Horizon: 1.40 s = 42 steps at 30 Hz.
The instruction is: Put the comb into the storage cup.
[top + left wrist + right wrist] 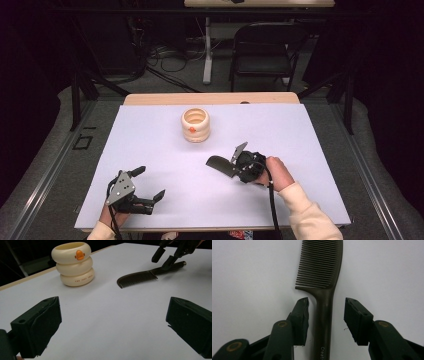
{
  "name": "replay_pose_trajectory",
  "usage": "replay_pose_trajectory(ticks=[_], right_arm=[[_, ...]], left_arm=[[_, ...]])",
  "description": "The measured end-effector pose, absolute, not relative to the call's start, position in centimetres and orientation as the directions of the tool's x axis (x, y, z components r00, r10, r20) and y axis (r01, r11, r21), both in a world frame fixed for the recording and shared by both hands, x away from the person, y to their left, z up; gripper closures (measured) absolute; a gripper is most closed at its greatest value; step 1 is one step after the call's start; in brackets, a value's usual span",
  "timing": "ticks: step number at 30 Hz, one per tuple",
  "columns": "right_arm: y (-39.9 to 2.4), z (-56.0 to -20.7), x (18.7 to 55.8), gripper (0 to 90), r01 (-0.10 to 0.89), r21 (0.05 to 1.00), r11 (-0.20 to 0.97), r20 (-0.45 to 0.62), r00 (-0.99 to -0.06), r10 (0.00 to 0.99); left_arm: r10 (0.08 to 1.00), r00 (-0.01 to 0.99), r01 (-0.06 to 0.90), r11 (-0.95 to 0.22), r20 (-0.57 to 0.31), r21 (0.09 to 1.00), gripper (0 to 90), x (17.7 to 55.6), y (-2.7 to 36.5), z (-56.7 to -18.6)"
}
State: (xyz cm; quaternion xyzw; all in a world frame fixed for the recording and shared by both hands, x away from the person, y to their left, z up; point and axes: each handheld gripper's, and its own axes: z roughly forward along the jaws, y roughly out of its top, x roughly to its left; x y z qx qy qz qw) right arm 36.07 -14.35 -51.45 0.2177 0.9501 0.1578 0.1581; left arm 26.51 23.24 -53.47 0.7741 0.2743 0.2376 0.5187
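A dark brown comb (pixel 220 165) lies flat on the white table top (pixel 150 140), teeth toward the left. My right gripper (pixel 235 161) straddles the comb's handle (pixel 322 322); both pads (pixel 355 317) stand a small gap off it, so it is open. The same comb (pixel 140 277) and the right gripper (pixel 165 256) appear far off in the left gripper view. A cream cup (pixel 195 125) shaped like three stacked rings, with an orange duck mark, stands upright behind the comb. My left gripper (pixel 150 182) rests near the front left, open and empty (pixel 113 315).
The table's wooden far edge (pixel 210 98) runs behind the cup (pixel 73 263). Beyond it stand a black folding chair (pixel 262 47) and a white desk leg (pixel 207 50), with cables on the floor. Bare white surface lies between the two grippers.
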Motion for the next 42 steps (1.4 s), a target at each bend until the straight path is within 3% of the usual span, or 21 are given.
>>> replay_pose_trajectory(ticks=[21, 42], right_arm=[[-13.1, -52.8, 37.6, 67.3, 0.422, 0.229, 0.877, -0.210, -0.859, 0.467], [-13.4, -52.6, 38.0, 71.6, 0.473, 0.247, 0.846, -0.157, -0.842, 0.516]], left_arm=[[0.669, 0.738, 0.180, -0.322, 0.089, 0.929, 0.2, 26.5, 23.2, -53.5], [0.669, 0.738, 0.181, -0.322, 0.088, 0.929, 0.2, 26.5, 23.2, -53.5]])
